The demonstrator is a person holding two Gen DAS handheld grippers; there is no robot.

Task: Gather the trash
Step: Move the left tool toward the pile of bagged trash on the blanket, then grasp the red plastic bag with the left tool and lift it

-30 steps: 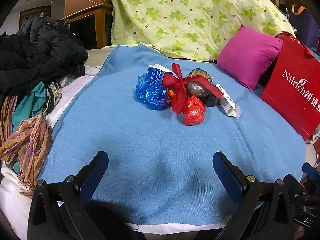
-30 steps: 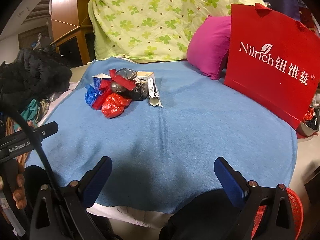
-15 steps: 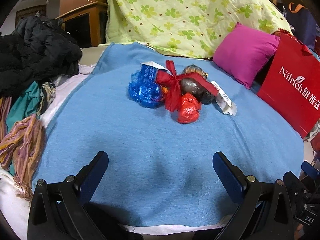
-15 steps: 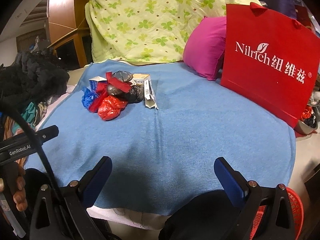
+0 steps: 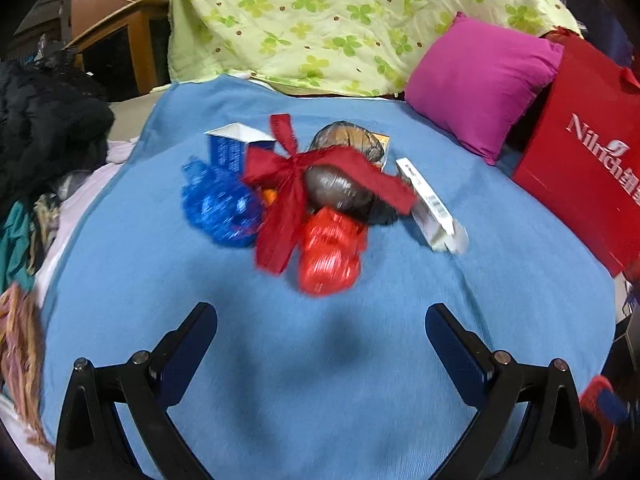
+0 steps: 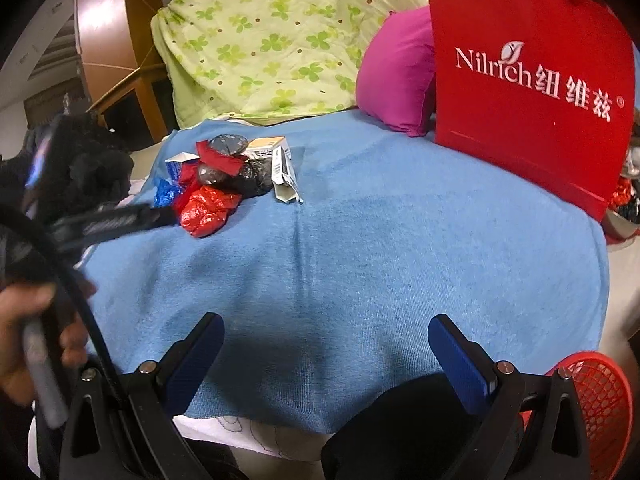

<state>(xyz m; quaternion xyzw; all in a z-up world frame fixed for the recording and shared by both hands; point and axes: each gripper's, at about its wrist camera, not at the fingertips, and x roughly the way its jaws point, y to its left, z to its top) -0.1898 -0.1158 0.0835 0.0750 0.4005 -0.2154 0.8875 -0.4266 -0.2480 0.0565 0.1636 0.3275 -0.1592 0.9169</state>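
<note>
Blurring from motion, the trash pile (image 5: 304,200) is sitting mid-blanket (image 5: 320,360) — both grippers, left (image 5: 320,320) and right (image 6: 326,328), are gaping wide, empty.

Blue blanket (image 6: 400,248) spreads across the bed, a magenta pillow (image 5: 476,80) beside the green clover-print quilt (image 5: 340,20). Dark clothing (image 5: 44,128), perhaps a jacket, heaps up at the left edge.

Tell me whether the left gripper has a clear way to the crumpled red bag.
Probably yes. The left gripper is open and faces the red bag, the nearest piece of the pile, with only bare blue blanket between. The red ribbon drapes beside it and might snag.
</note>
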